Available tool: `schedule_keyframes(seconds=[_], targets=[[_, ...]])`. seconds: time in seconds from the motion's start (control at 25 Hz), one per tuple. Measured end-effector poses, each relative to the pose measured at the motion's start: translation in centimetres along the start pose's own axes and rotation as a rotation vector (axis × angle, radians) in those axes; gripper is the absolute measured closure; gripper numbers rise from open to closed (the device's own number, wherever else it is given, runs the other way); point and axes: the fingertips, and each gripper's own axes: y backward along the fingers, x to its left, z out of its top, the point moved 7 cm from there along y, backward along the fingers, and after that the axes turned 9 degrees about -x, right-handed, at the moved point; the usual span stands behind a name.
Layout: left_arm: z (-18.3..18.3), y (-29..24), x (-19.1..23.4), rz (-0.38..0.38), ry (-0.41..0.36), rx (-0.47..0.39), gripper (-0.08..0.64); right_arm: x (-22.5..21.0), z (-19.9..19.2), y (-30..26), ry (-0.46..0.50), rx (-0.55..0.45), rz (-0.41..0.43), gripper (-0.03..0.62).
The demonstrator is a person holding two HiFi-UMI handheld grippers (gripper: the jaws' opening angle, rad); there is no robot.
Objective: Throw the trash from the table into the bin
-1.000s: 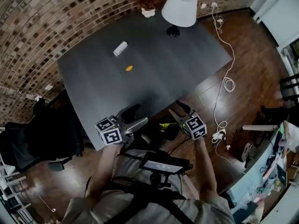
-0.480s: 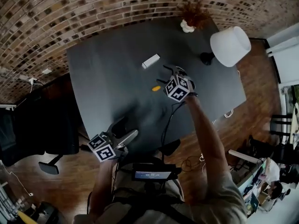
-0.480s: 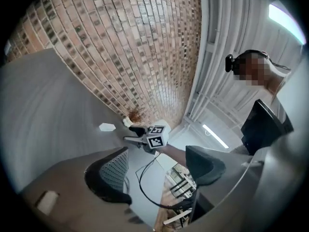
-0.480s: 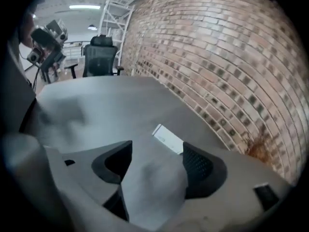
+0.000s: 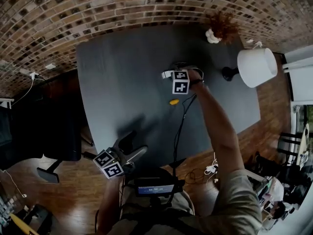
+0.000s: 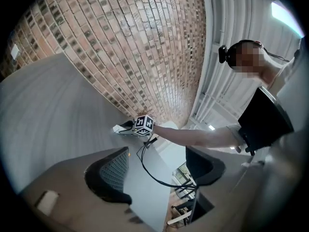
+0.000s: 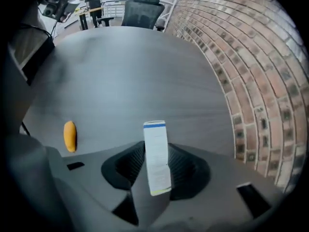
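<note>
White packet (image 7: 156,156) stands on the counter (image 5: 122,72), nipped by your right tongs (image 5: 171,73), which have just been closing on it, left tongs (image 6: 159,163) wide and empty; held near one end, it could swivel free when you lift.

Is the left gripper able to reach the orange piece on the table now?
Probably yes. The left gripper is open and empty at the near edge of the table, and only its bare top lies between it and the orange piece. A black cable hangs close beside.
</note>
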Motion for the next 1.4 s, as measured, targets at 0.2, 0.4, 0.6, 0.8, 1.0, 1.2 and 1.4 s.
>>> schedule_keyframes(seconds=[0.2, 0.4, 0.6, 0.8, 1.0, 1.2, 1.4], targets=[[-0.4, -1.0, -0.7, -0.076, -0.007, 0.050, 0.201, 2.2, -1.1, 5.7, -0.224, -0.091, -0.188, 0.436], [-2.5, -3.2, -3.3, -0.173, -0.039, 0.135, 0.201, 10.8, -4.1, 17.3, -0.517, -0.264, -0.472, 0.436], [-5.8, -5.7, -7.4, -0.285, -0.056, 0.264, 0.201, 28.1, -6.7, 28.7, -0.796, -0.361, -0.704, 0.436], [-12.4, -9.6, -14.3, -0.412, -0.073, 0.411, 0.201, 48.9, -8.3, 34.4, -1.090, -0.382, -0.828, 0.436], [-21.1, -11.1, -21.4, -0.527, -0.114, 0.605, 0.201, 65.0, -6.0, 31.2, -1.391, -0.395, -0.821, 0.436], [-25.7, -11.8, -26.0, -0.602, -0.145, 0.728, 0.201, 69.9, -4.8, 26.8, -1.622, -0.416, -0.837, 0.436], [-27.2, -12.3, -27.3, -0.618, -0.168, 0.775, 0.201, 69.7, -5.7, 23.9, -1.737, -0.452, -0.840, 0.436]])
